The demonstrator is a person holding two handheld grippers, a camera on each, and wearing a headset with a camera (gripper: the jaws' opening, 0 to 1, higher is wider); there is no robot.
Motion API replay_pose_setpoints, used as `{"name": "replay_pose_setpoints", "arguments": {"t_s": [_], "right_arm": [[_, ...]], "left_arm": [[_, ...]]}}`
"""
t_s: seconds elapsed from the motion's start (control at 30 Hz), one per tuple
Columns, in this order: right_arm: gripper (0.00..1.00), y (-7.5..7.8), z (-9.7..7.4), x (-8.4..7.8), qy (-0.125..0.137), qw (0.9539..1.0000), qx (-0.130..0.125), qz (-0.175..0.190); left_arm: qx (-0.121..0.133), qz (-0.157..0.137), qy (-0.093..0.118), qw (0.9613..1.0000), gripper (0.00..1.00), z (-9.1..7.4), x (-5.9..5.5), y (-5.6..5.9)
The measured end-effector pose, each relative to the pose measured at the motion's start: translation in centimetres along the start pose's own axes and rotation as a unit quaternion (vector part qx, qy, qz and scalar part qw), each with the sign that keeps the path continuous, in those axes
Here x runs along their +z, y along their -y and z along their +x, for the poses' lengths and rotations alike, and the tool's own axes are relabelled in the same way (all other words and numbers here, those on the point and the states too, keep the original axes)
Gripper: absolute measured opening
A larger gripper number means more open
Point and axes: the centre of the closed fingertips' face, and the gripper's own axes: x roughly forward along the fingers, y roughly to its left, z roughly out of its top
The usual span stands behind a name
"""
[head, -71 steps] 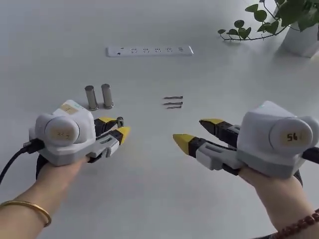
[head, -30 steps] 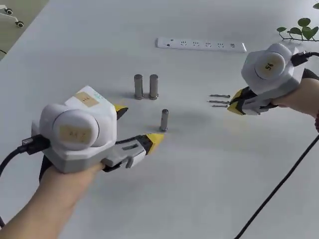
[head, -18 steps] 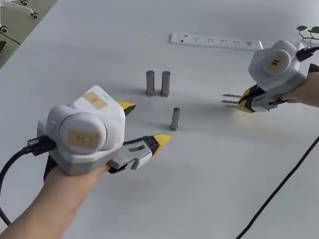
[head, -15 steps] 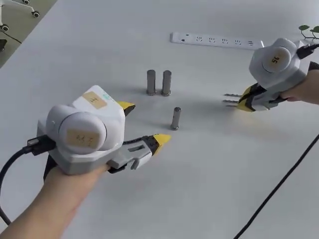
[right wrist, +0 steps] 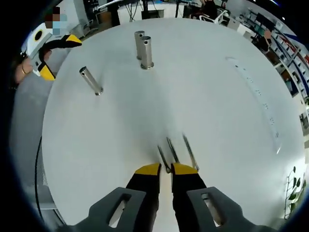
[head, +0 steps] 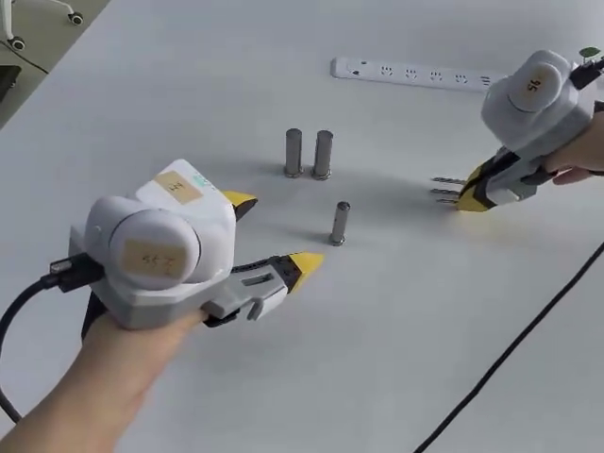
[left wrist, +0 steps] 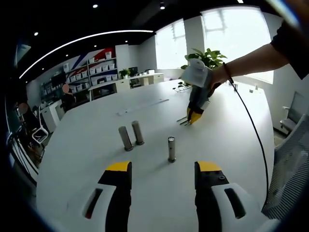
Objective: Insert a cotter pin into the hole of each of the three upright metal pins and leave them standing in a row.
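Two metal pins (head: 293, 153) (head: 323, 155) stand side by side on the white table. A third pin (head: 340, 224) stands alone nearer to me, also in the left gripper view (left wrist: 171, 149) and the right gripper view (right wrist: 91, 79). My left gripper (head: 274, 231) hovers open, a short way before the lone pin, holding nothing. Three cotter pins (head: 444, 190) lie flat at the right. My right gripper (right wrist: 166, 169) points down at them, its jaws closed to a narrow gap on the end of one cotter pin (right wrist: 164, 158) that still rests on the table.
A white power strip (head: 415, 74) lies at the far side. A black cable (head: 510, 349) runs diagonally across the table's near right. A potted plant (left wrist: 203, 55) stands behind the right gripper. Bare tabletop surrounds the pins.
The left gripper let go of the third pin, which now stands alone, and opened. The right gripper travelled to the cotter pins, closed down on one and tilted up.
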Motion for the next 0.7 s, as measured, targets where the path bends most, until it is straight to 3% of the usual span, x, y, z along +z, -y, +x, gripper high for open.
{"name": "replay_pose_setpoints", "arguments": {"t_s": [0.23,0.33,0.43,0.5,0.7], "right_arm": [[0.0,0.35,0.22,-0.4,-0.009,1.0,-0.004,0.002],[0.0,0.07,0.21,-0.47,-0.022,0.9993,-0.012,-0.029],[0.0,0.29,0.21,-0.72,-0.032,0.9989,-0.015,-0.032],[0.0,0.67,0.38,-0.62,-0.045,0.9957,-0.014,-0.08],[0.0,0.08,0.06,-0.44,-0.043,0.996,-0.016,-0.077]], "left_arm": [[-0.001,0.0,-0.001,1.0,0.51,0.01,-0.16,0.05],[0.001,-0.002,-0.001,1.0,0.5,-0.05,-0.18,-0.05],[0.002,-0.002,-0.003,1.0,0.5,-0.09,-0.23,-0.13],[0.003,-0.003,-0.003,1.0,0.5,-0.13,-0.2,-0.1],[-0.002,-0.007,-0.003,1.0,0.49,-0.24,-0.08,0.07]]}}
